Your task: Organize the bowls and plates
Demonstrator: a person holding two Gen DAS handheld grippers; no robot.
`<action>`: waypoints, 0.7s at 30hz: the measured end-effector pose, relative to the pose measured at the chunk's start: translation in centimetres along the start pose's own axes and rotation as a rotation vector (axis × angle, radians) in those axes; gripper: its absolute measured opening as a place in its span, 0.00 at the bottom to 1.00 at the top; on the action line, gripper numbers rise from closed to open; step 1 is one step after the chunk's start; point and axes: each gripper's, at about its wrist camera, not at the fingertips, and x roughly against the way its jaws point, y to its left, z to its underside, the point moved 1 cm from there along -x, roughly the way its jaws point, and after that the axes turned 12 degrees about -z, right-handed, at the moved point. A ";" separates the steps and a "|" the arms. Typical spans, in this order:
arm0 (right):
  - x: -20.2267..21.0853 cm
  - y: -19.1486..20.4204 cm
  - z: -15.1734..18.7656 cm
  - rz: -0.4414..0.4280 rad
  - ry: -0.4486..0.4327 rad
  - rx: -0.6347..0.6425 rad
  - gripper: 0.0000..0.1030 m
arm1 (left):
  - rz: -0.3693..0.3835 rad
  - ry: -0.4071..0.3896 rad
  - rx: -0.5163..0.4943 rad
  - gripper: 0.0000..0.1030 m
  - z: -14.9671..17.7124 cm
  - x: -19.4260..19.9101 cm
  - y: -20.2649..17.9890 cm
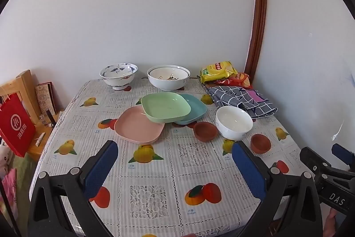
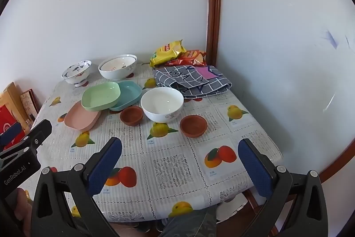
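Three square plastic plates, a pink plate (image 1: pixel 138 124), a light-green plate (image 1: pixel 166 106) and a teal plate (image 1: pixel 194 109), lie overlapped at the middle of the left wrist frame on a fruit-print desk (image 1: pixel 155 172), the green one uppermost. A plain white bowl (image 1: pixel 234 122) sits right of centre between two small brown clay bowls (image 1: pixel 205 130) (image 1: pixel 260 142); a blue-and-white bowl (image 1: pixel 118 76) and nested white bowls (image 1: pixel 168 77) stand toward the upper middle, against the wall. Snack bags (image 1: pixel 218 73) and a checked cloth (image 1: pixel 241 99) fill the frame's upper right. The left claw (image 1: pixel 175 161) and the right claw (image 2: pixel 180 159) hang over the desk's near edge, both spread apart and empty. Sorting appears not yet begun; a clean start would likely grip a plate rim squarely and lift the top one first so the others stay put.
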 end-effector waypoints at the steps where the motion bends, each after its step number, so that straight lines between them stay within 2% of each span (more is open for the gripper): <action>1: 0.1 -0.1 0.0 -0.007 -0.007 -0.006 1.00 | 0.002 -0.002 -0.001 1.00 0.0 0.0 0.0; 4: 0.3 -0.1 0.1 -0.004 -0.006 -0.003 1.00 | -0.003 -0.021 -0.006 1.00 0.1 0.3 -0.1; 13: 0.5 1.1 -0.4 0.004 0.006 0.014 1.00 | -0.003 -0.010 -0.003 1.00 0.1 0.0 0.0; 21: 0.6 0.2 0.0 -0.009 -0.009 -0.001 1.00 | -0.005 -0.014 -0.004 1.00 0.2 0.4 -0.2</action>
